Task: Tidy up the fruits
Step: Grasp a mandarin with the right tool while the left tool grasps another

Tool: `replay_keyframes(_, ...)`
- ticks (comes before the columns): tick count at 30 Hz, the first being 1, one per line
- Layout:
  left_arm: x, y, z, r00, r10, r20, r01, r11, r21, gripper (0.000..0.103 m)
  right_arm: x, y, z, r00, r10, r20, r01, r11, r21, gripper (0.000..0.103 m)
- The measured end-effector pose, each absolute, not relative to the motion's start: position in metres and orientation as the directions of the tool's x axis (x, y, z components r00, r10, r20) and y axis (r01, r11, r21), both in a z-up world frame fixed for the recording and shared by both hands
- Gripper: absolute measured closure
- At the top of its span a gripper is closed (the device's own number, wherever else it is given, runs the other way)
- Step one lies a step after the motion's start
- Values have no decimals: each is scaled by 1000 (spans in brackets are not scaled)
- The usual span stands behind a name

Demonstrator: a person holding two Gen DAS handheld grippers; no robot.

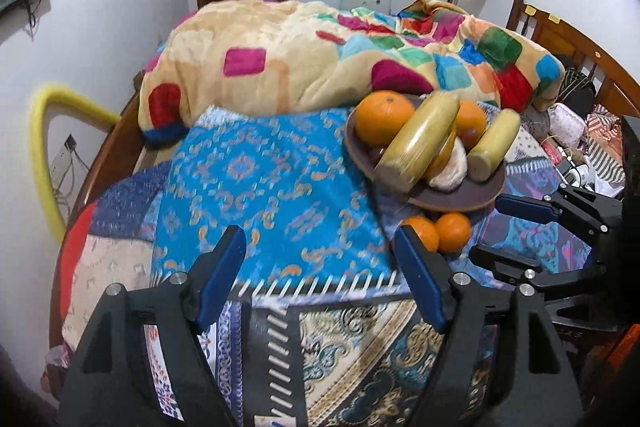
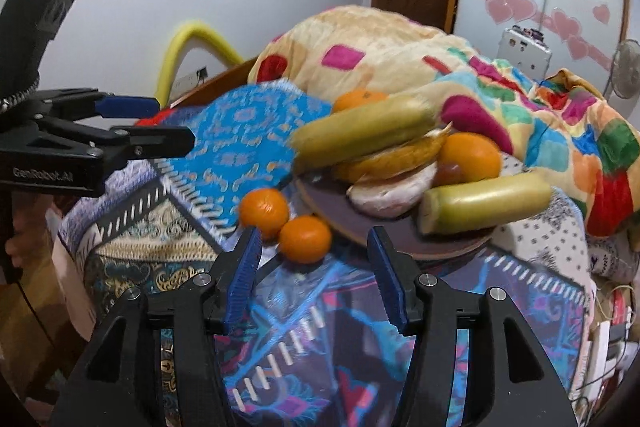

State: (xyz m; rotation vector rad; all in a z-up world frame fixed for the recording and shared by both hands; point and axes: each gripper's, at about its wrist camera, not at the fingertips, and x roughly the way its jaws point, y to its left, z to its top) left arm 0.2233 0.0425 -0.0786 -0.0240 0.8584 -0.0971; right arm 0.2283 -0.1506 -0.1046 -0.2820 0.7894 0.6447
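Note:
A dark brown plate [image 1: 460, 197] [image 2: 332, 205] sits on the patterned bedspread and holds oranges [image 1: 384, 117] [image 2: 470, 155], two green-yellow bananas [image 1: 420, 141] [image 2: 486, 203] and a pale peeled fruit [image 2: 394, 197]. Two loose oranges [image 1: 452, 231] [image 2: 306, 239] lie on the bed just in front of the plate. My left gripper [image 1: 318, 267] is open and empty above the blue cloth, left of the loose oranges. My right gripper [image 2: 316, 275] is open and empty, its jaws just short of the nearer loose orange. Each gripper shows in the other's view, the right one [image 1: 496, 227], the left one [image 2: 160, 121].
A bunched colourful quilt [image 1: 320, 55] [image 2: 500, 87] lies behind the plate. The wooden bed frame [image 1: 568, 31] curves around the right, with clutter and cables [image 1: 576, 147] beside it. A yellow foam tube [image 1: 44, 147] [image 2: 184, 43] stands by the left wall.

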Motion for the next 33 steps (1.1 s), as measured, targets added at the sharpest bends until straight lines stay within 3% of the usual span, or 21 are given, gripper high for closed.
replay_keyframes(7,220,49,-99,626,-81,-776,57,997,-58,26,240,-145,-119,465,440,-769,-635,771,57,53)
replay_keyframes(13,217,44,-104,624,-92,-776,75,995,-58,26,242,-143,-123,459,435,-775,-627,777,65,72)
replay_keyframes(33,236,-19,-118,577,-145,-804,195,980,-36,27,239,-204,-101,540,443,-715,-560,824,87,72)
